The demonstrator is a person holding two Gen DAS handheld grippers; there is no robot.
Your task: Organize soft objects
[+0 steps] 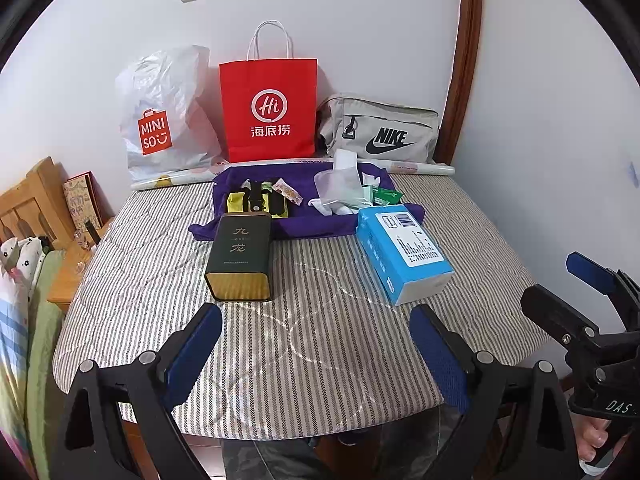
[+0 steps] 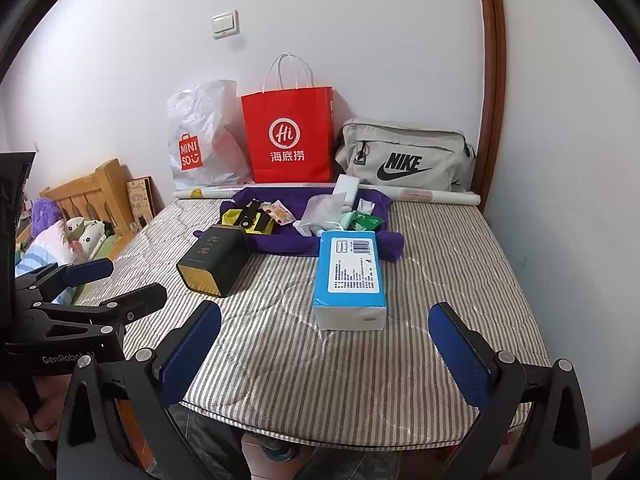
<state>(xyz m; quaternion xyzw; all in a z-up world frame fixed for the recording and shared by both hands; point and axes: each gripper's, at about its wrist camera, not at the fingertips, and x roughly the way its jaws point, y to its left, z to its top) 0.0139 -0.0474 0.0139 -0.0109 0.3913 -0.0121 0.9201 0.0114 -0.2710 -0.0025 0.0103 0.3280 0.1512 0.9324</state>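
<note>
On the striped quilted mattress [image 1: 312, 320], both grippers hover low over the near edge, neither touching anything. Left gripper [image 1: 316, 344]: jaws spread wide, blue pads facing each other, nothing between them. Right gripper [image 2: 324, 348]: also wide open and empty; in the left wrist view it shows at the right edge, a hand [image 1: 596, 440] on its handle. Blue tissue pack [image 2: 350, 276] lies flat near mid-mattress, label up, directly ahead of the right gripper, its far end touching the purple cloth [image 2: 280, 240]. Dark green tin [image 1: 240, 256] with gold ends lies on its side to the left of the tissue pack, apart from it, its far end at the cloth's front edge. Purple cloth is spread toward the back of the mattress with small items on it: a yellow and black pouch [image 1: 256, 200], a patterned sachet [image 1: 288, 194], a clear plastic bag [image 1: 336, 186] over crumpled white tissues, a green packet [image 1: 386, 198]. Behind the cloth, a rolled paper tube [image 2: 436, 196] lies across the mattress along the wall. Against the wall stand, left to right, a white Miniso plastic bag [image 1: 160, 120], a red Haidilao paper bag [image 1: 270, 108] and a grey Nike bag [image 1: 384, 132]. Wooden headboard [image 2: 88, 196] and plush toys [image 2: 84, 232] sit off to the left.
</note>
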